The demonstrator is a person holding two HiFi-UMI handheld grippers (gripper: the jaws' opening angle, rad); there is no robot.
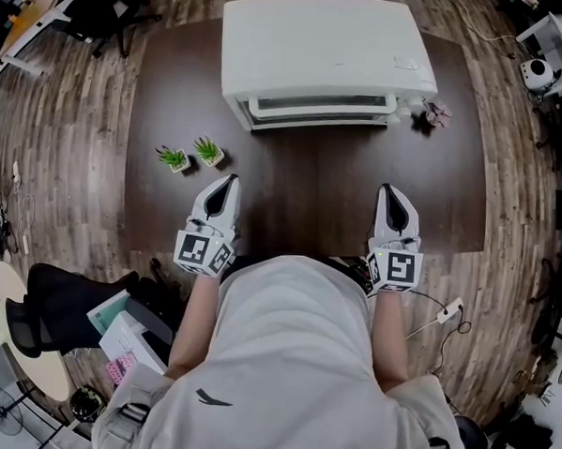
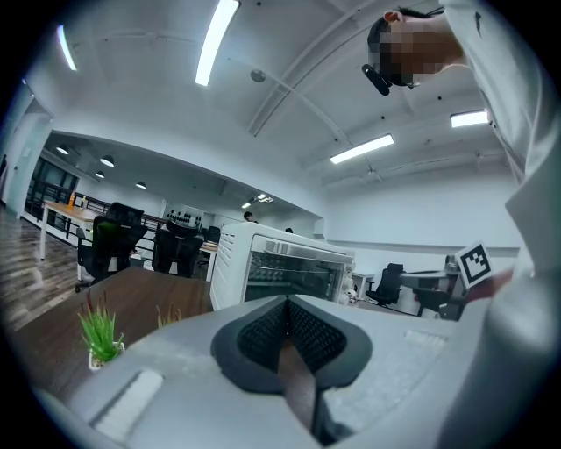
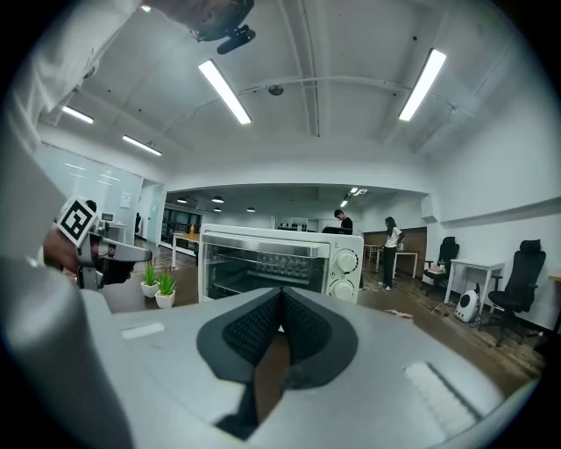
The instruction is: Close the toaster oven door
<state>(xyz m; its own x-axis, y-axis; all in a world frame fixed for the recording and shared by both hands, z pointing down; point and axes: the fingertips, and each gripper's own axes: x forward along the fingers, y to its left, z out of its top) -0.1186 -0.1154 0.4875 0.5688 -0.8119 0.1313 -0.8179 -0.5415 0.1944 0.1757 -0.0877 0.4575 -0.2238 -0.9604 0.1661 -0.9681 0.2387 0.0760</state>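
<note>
The white toaster oven (image 1: pixel 328 52) stands at the far side of the dark table (image 1: pixel 301 201), its glass door (image 3: pixel 263 263) upright against the body. The left gripper (image 1: pixel 229 180) and right gripper (image 1: pixel 388 190) sit near the front edge, well apart from the oven. Both have their jaws together with nothing between them. Two small potted plants (image 1: pixel 193 155) stand beyond the left gripper.

Bare counter (image 1: pixel 301 201) all along the front of the toaster oven (image 1: pixel 327 57), free for a straight reach. Front-left of the toaster oven, two small potted plants (image 1: pixel 191 155) standing in the way, near the left gripper (image 1: pixel 231 181). Beside its right front corner, a small pinkish object (image 1: pixel 438 113).
</note>
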